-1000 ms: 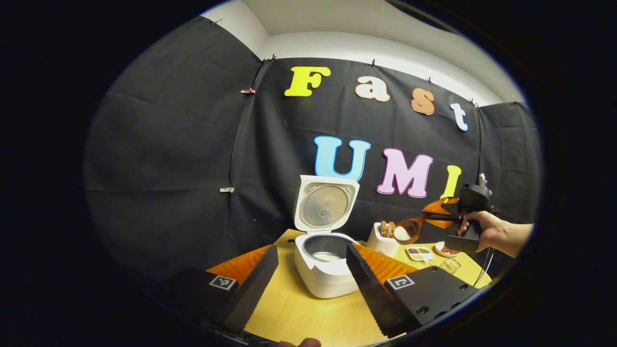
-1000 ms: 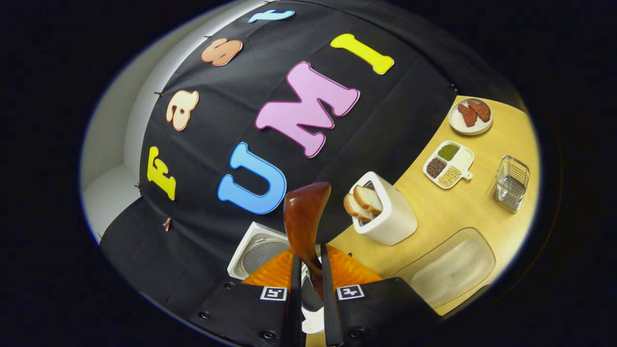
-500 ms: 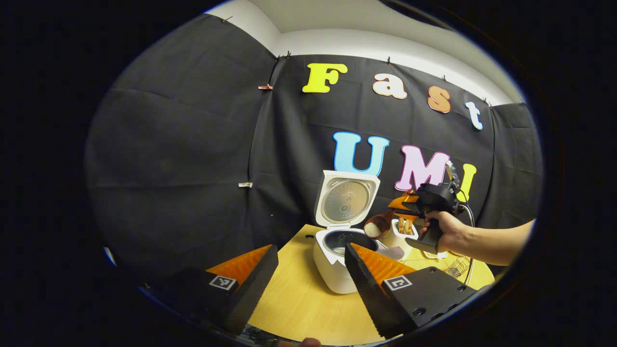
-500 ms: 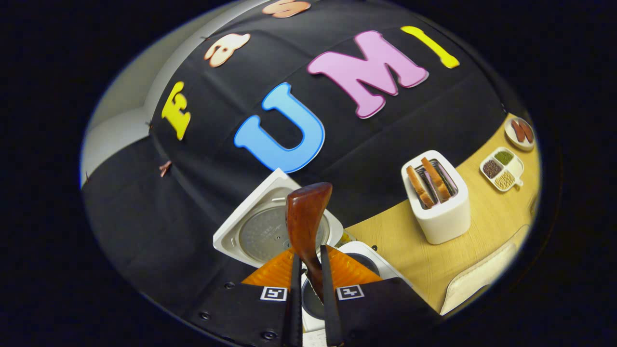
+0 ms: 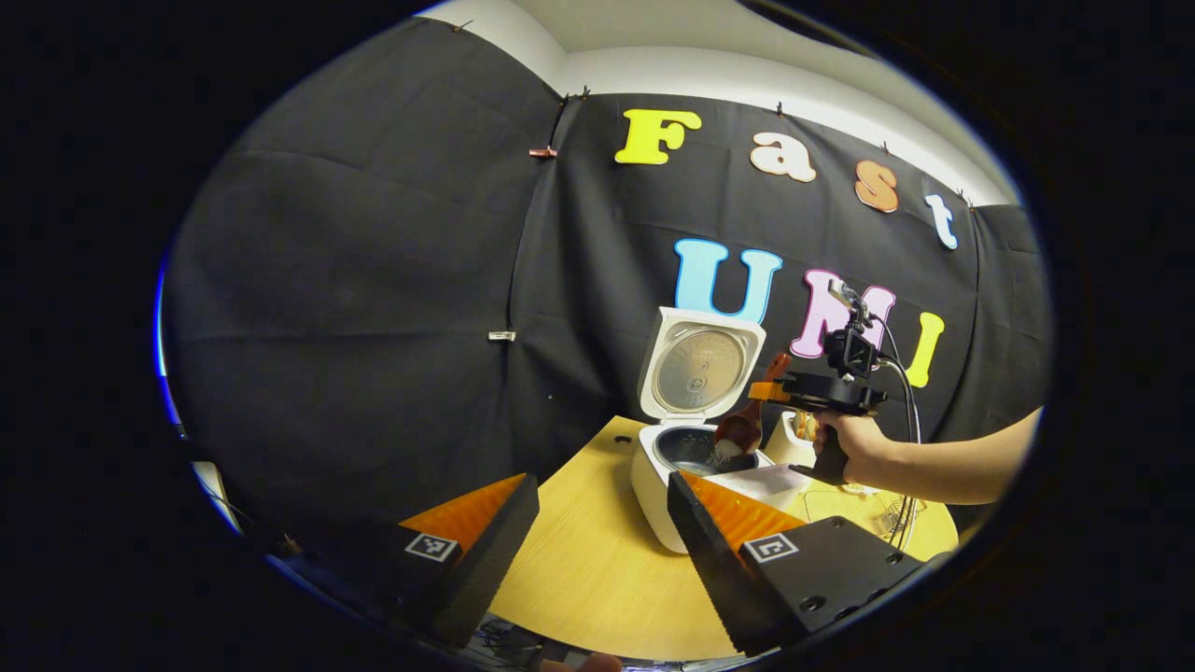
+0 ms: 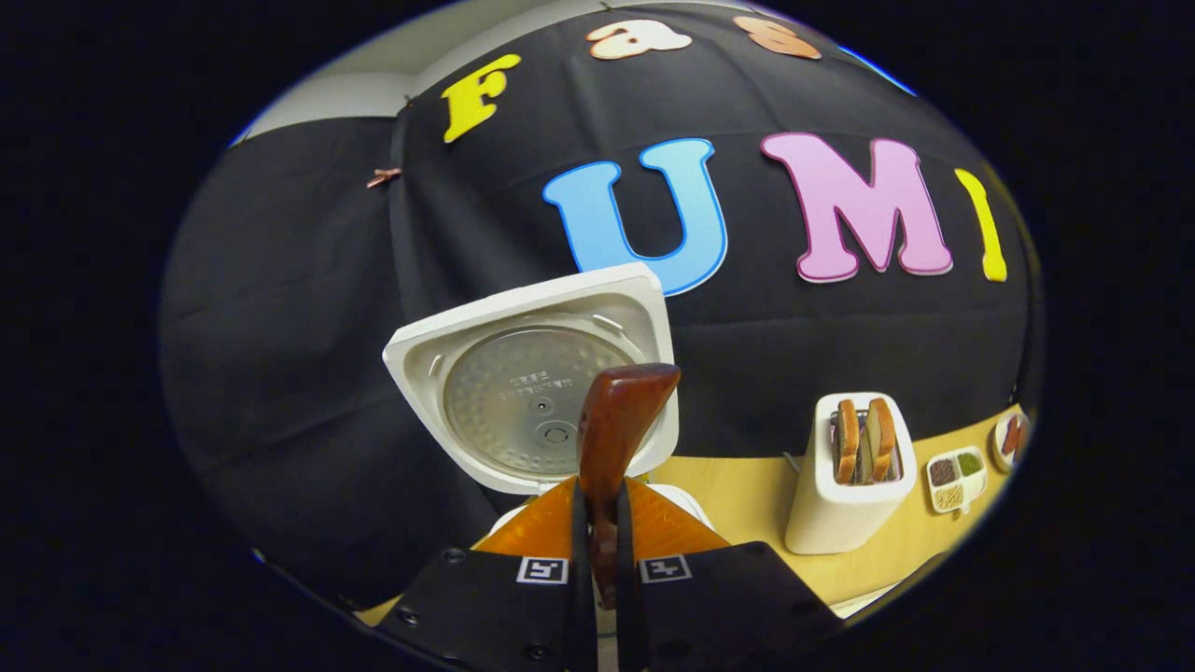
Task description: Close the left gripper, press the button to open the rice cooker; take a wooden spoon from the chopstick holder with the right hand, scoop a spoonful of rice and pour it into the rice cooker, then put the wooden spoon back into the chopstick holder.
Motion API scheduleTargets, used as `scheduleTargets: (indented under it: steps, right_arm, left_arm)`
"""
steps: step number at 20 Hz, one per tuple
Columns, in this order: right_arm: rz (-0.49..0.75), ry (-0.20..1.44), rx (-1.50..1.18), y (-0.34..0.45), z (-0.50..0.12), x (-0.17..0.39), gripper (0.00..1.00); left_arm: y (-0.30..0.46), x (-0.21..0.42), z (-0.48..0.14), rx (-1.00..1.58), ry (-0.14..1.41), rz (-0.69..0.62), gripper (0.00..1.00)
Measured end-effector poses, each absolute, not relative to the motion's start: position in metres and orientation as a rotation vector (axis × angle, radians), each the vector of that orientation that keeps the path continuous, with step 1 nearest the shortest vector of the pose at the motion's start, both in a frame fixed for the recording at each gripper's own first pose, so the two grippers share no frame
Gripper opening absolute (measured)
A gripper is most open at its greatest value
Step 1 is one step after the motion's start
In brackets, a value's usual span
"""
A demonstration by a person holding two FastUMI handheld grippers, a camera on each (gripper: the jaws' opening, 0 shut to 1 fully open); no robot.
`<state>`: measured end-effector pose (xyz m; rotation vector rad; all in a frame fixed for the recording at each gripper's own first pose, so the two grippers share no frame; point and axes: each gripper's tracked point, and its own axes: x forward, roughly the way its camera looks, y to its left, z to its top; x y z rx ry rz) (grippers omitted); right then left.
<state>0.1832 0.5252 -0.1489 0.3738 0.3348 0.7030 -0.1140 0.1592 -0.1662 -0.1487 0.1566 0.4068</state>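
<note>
Rice cooker [image 5: 672,485]: white, rounded body, square lid [image 6: 537,383] hinged upright, ribbed metal inner plate seen on its underside. Dark inner pot seen open in the left gripper view.

Wooden spoon [image 6: 611,439]: dark reddish-brown, glossy, smooth. Its handle is clamped between the jaws of the right gripper [image 6: 602,560], and it is seen edge-on just ahead of them, in front of the cooker lid. In the left gripper view the spoon bowl [image 5: 736,436] is tipped down over the pot opening, with white rice seen at its lip.

Left gripper [image 5: 597,523]: jaws held wide apart, nothing between them; cooker seen ahead, to the right of the gap, over the pale wood-grain bench [image 5: 579,579].

Right gripper is also seen in the left gripper view [image 5: 770,392], held by a hand [image 5: 845,448] beyond the cooker.

Counts, right of the right jaws: one white toaster [image 6: 850,485] with two bread slices upright; one small divided dish [image 6: 952,471] of grains; one small plate [image 6: 1008,439], contents too small to tell.
</note>
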Motion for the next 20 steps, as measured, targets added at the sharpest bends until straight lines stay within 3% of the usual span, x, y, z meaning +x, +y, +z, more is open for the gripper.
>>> scheduleTargets:
  steps: [8,20]
  right_arm:
    - [0.838,0.123,-0.077,0.548,-0.137,0.17,0.13]
    - [0.886,-0.096,-0.387,0.564,-0.116,0.143,0.13]
  left_arm:
    - [0.156,-0.111,-0.166,-0.142,0.146,0.406,0.96]
    - [0.16,-0.109,-0.168,-0.15,0.144,0.41,0.95]
